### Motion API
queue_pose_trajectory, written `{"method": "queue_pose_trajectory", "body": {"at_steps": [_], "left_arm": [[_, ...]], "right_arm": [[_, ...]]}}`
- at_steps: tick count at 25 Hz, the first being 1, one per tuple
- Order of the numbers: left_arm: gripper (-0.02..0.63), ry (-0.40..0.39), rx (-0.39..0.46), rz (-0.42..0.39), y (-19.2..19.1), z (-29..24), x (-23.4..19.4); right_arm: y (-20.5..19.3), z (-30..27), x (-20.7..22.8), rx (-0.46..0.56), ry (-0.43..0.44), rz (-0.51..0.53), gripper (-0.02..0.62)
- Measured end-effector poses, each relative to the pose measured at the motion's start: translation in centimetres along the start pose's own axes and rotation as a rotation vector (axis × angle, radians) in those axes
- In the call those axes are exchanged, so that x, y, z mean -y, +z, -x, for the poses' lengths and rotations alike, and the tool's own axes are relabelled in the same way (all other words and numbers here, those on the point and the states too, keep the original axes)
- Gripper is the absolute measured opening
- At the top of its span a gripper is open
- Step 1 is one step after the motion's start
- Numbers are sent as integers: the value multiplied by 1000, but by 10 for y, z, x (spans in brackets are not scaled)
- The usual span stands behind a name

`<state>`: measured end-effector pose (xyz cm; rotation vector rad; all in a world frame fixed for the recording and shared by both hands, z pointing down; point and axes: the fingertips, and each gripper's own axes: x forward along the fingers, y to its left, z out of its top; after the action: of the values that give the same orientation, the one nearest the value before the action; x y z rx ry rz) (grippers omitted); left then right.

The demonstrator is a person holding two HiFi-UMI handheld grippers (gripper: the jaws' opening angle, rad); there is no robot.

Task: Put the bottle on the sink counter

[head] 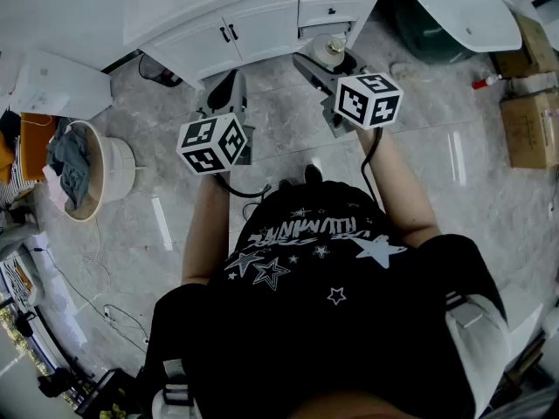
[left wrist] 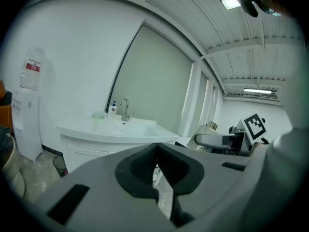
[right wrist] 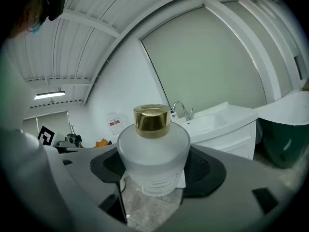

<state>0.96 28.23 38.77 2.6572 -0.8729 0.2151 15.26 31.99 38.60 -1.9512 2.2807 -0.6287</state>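
Observation:
A frosted white bottle [right wrist: 153, 146] with a gold cap stands upright between the dark pads of my right gripper [right wrist: 155, 172], which is shut on it. In the head view the bottle [head: 330, 49] and the right gripper [head: 328, 63] hang above the floor in front of the white vanity cabinet [head: 262, 26]. My left gripper [left wrist: 157, 164] is shut with nothing in it; the head view shows the left gripper [head: 225, 96] to the left of the right one. The sink counter [left wrist: 116, 129] with its faucet [left wrist: 125, 110] lies ahead; in the right gripper view the counter [right wrist: 219, 116] is behind the bottle.
A soap bottle [left wrist: 112, 108] and a soap dish stand by the faucet. A water dispenser [left wrist: 26, 115] is left of the vanity. A laundry basket [head: 92, 168] sits on the floor at left, a white bathtub [head: 463, 7] and cardboard boxes [head: 528, 125] at right.

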Motion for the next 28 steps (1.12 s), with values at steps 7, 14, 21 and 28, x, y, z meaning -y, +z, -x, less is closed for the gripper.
{"method": "queue_pose_trajectory", "body": {"at_steps": [7,14,21,28], "left_arm": [[8,12,-2,1,-1,-2,5],[8,41,0,1,-4,-4,9],[8,81,-28,7,-12,-15,14],[8,146,16,-3,-8,-22,7]], "right_arm": [[-1,2,3,-2,4,1,324],[-1,7,11,2,24,-6,324],[-3,6,36,-34,4,-13,324],[-3,-9,52,-52,66,-9,324]]}}
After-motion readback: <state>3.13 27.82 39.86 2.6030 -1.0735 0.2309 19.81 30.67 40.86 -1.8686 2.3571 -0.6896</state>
